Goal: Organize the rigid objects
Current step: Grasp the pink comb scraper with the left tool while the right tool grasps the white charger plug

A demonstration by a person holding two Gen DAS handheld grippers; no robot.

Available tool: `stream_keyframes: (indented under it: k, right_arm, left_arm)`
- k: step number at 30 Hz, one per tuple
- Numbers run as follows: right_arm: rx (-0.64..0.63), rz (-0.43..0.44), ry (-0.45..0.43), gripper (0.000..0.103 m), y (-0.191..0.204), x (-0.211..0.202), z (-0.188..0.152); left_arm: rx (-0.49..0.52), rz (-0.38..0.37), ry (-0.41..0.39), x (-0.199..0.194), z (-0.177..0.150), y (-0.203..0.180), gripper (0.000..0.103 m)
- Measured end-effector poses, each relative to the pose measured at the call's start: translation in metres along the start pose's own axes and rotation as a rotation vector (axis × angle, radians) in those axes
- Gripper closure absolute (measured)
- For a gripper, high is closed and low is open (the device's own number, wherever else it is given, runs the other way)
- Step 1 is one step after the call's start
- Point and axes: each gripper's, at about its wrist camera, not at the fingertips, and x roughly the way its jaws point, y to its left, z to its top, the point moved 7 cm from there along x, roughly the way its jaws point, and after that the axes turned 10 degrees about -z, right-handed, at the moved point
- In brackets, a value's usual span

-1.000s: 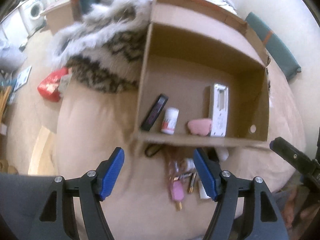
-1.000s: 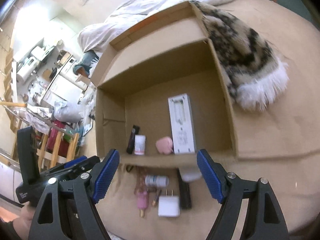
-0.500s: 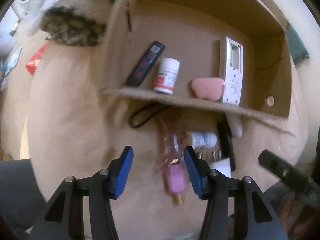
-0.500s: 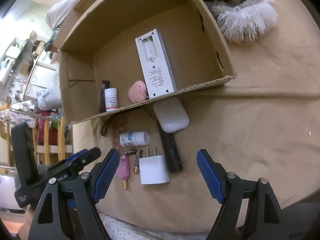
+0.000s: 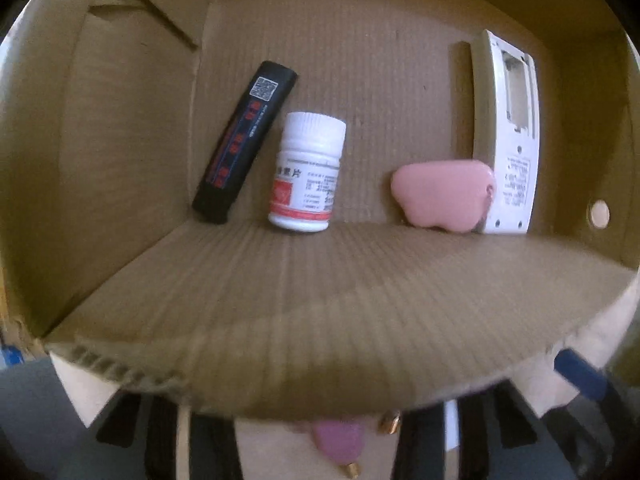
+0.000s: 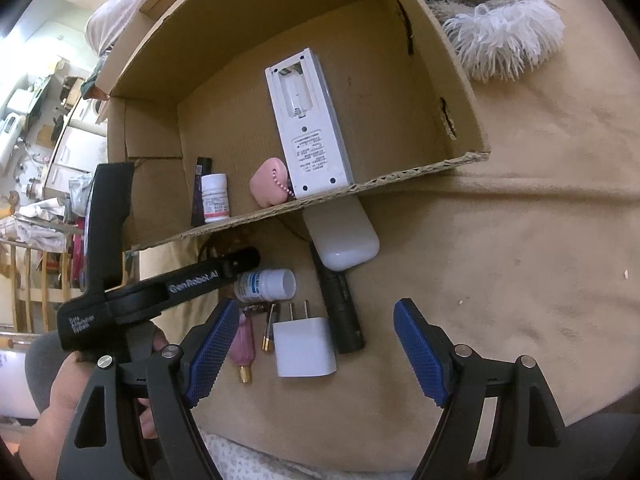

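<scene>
I see my right gripper (image 6: 310, 354) wide open, its blue pads (image 6: 418, 354) far apart and holding nothing. Just past them, between the pads, a white charger plug (image 6: 304, 346) lies flat on the tan cover (image 6: 500, 260). Left of it lie a thin gold-tipped stick (image 6: 270, 326) and a pink tube (image 6: 243, 346), which is right beside my left pad. A black tube (image 6: 340, 306) lies just right of the plug. A little farther lies a small white bottle (image 6: 266, 284) on its side, and a white case (image 6: 340, 236) that touches the front wall of the cardboard box (image 6: 440, 92).

My left gripper (image 6: 236, 260) reaches in from the left, with its tip over the spot beside the small bottle. In its own view the box wall hides the fingers, so I cannot tell if they are open or shut. Under that wall I only see the pink tube (image 5: 340, 442), blurry.

Inside the box, a black stick (image 5: 244, 142) and a white pill bottle (image 5: 308, 172) lie at the left, well apart from a pink soft shape (image 5: 444, 194) and a white remote (image 5: 506, 136), which touch each other.

Half a second ago my left gripper was higher and I could see its blue pads around the pink tube. Now its camera is down low by the box wall. My right gripper has barely moved and is as open as before.
</scene>
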Motion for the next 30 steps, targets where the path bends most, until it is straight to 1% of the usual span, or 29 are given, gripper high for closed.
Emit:
stream_keyframes:
  k: [1,2,5,8,10,12,14,16,19,20,23,26,27,29,30]
  right_arm:
    - [-0.002,0.003,0.003,0.019,0.0,0.001,0.0]
    - [-0.006,0.011,0.009,0.019,0.002,0.001,-0.001]
    - [-0.023,0.05,0.038,0.019,0.009,0.005,-0.005]
    - [-0.039,0.079,0.092,0.019,0.017,0.014,-0.012]
    - [-0.061,0.081,0.125,0.022,0.023,0.02,-0.018]
    - [-0.09,0.068,0.153,0.029,0.028,0.027,-0.024]
    - [-0.116,0.07,0.174,0.031,0.035,0.033,-0.029]
    - [-0.148,0.037,0.176,0.031,0.039,0.038,-0.031]
    - [-0.183,-0.009,0.191,0.031,0.041,0.047,-0.035]
    - [-0.197,-0.026,0.192,0.031,0.042,0.05,-0.035]
    - [-0.236,-0.075,0.189,0.031,0.047,0.058,-0.036]
    - [-0.267,-0.109,0.176,0.031,0.051,0.062,-0.038]
    - [-0.277,-0.117,0.167,0.031,0.052,0.063,-0.038]
    - [-0.287,-0.129,0.149,0.031,0.054,0.064,-0.037]
    - [-0.296,-0.144,0.141,0.037,0.055,0.064,-0.038]
  left_arm:
    - [-0.008,-0.027,0.014,-0.002,-0.003,0.004,0.071]
    - [-0.009,-0.034,0.02,-0.003,-0.005,0.006,0.071]
    - [-0.014,-0.013,0.029,-0.016,-0.014,0.021,0.072]
    - [-0.017,-0.014,0.026,-0.034,-0.029,0.032,0.072]
    - [-0.022,-0.022,0.022,-0.044,-0.041,0.038,0.072]
    - [-0.035,-0.047,0.015,-0.052,-0.055,0.044,0.072]
    - [-0.074,-0.076,-0.012,-0.06,-0.071,0.054,0.072]
    - [-0.08,-0.061,-0.033,-0.061,-0.078,0.06,0.072]
    - [-0.12,-0.083,-0.029,-0.055,-0.087,0.069,0.072]
    - [-0.121,-0.077,-0.037,-0.056,-0.088,0.07,0.072]
    - [-0.085,-0.028,-0.08,-0.066,-0.08,0.074,0.072]
    - [-0.075,-0.043,-0.089,-0.067,-0.08,0.066,0.072]
    - [-0.076,-0.048,-0.088,-0.071,-0.078,0.069,0.072]
    - [-0.075,-0.04,-0.085,-0.069,-0.076,0.069,0.072]
    - [-0.072,-0.033,-0.086,-0.069,-0.076,0.071,0.072]
